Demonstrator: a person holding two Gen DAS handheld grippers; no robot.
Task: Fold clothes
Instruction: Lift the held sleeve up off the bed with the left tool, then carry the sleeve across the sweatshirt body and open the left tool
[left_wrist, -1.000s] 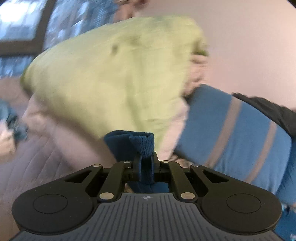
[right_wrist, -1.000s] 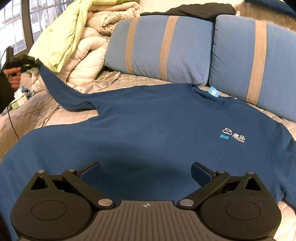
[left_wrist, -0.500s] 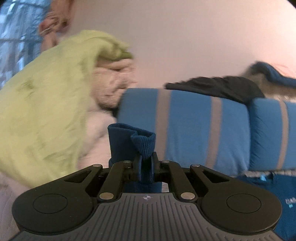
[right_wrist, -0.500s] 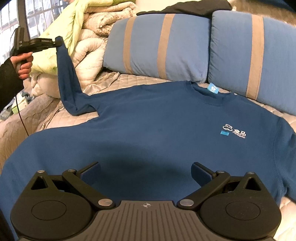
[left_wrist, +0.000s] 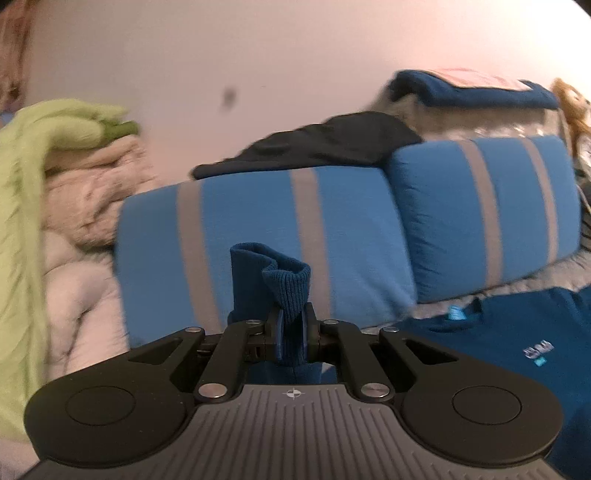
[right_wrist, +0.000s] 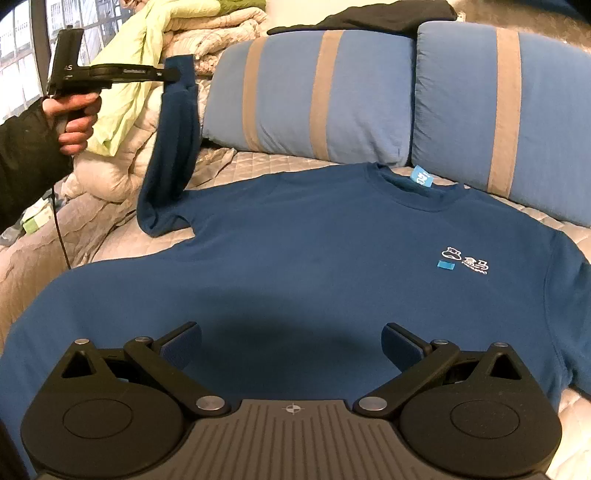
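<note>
Left gripper (left_wrist: 291, 332): jaws clamped tight on the ribbed cuff (left_wrist: 286, 284) of the blue sweatshirt's sleeve (right_wrist: 173, 147). Cuff bunches up above the fingers. Seen from the right wrist cam, that gripper (right_wrist: 168, 74) is held high in the person's hand (right_wrist: 74, 118), and the sleeve hangs straight down from it to the shoulder seam.

Right gripper (right_wrist: 291, 347): jaws spread wide, holding nothing, hovering low over the lower chest area of the sweatshirt (right_wrist: 295, 258).

Sweatshirt lies front up, flat on the quilted bedspread (right_wrist: 258, 162), collar toward the pillows, white logo (right_wrist: 467, 260) on the chest. Other sleeve runs off the right edge.

Behind it: two blue pillows with tan stripes (right_wrist: 325, 99), dark garment (right_wrist: 369, 18) draped on top of them. Left of the pillows, a heap of pale duvet with a light green blanket (right_wrist: 125, 99) over it.
</note>
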